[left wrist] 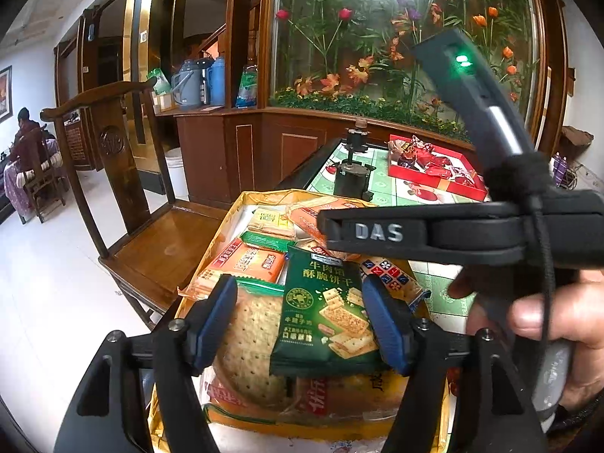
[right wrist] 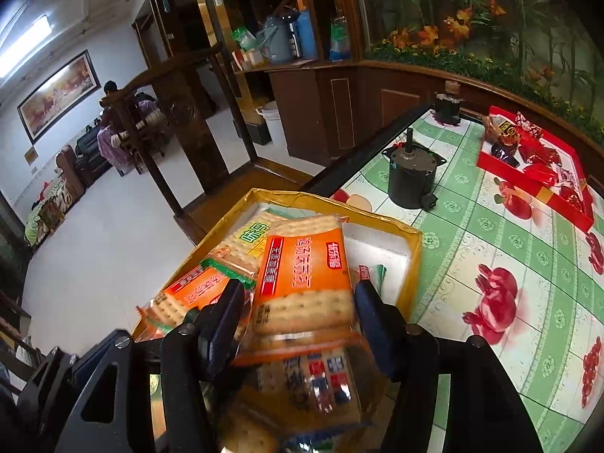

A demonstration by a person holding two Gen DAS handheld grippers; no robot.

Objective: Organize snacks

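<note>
A gold cardboard tray point(left wrist: 222, 226) at the table's left edge holds several cracker packets. My left gripper point(left wrist: 302, 324) hangs open over it; a dark green cracker packet point(left wrist: 322, 313) lies between its blue fingers, leaning on the right one. My right gripper point(right wrist: 298, 324) is above the same tray point(right wrist: 411, 264), and an orange cracker packet point(right wrist: 302, 279) sits between its fingers; the grip looks loose and I cannot tell if it pinches. The right gripper's body point(left wrist: 434, 234) crosses the left wrist view above the tray.
A red tray of wrapped sweets point(right wrist: 536, 173) lies at the far right on the green flowered tablecloth point(right wrist: 490, 245). A black motor point(right wrist: 411, 177) stands behind the gold tray, a second one point(right wrist: 449, 107) farther back. A wooden chair point(left wrist: 124, 196) stands left of the table.
</note>
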